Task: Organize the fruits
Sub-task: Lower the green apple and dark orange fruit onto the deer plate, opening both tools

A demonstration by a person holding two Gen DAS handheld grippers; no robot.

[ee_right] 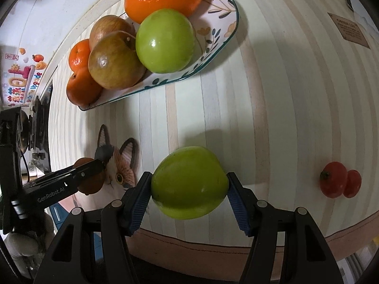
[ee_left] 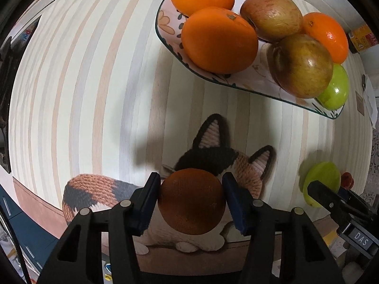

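Observation:
My left gripper (ee_left: 191, 201) is shut on an orange (ee_left: 191, 201) and holds it above a cat picture on the striped tablecloth. My right gripper (ee_right: 189, 187) is shut on a green apple (ee_right: 189, 185), just above the cloth. A floral plate (ee_left: 165, 21) at the back holds several oranges, two brownish apples and a green apple (ee_right: 165, 40). The plate also shows in the right wrist view (ee_right: 220, 33). The right gripper and its apple (ee_left: 322, 182) show at the right of the left wrist view.
Two small red fruits (ee_right: 338, 182) lie on the cloth to the right. A brown card (ee_right: 350, 29) lies at the far right. The table's front edge (ee_right: 213, 243) runs just under both grippers. A yellow box (ee_left: 361, 39) stands behind the plate.

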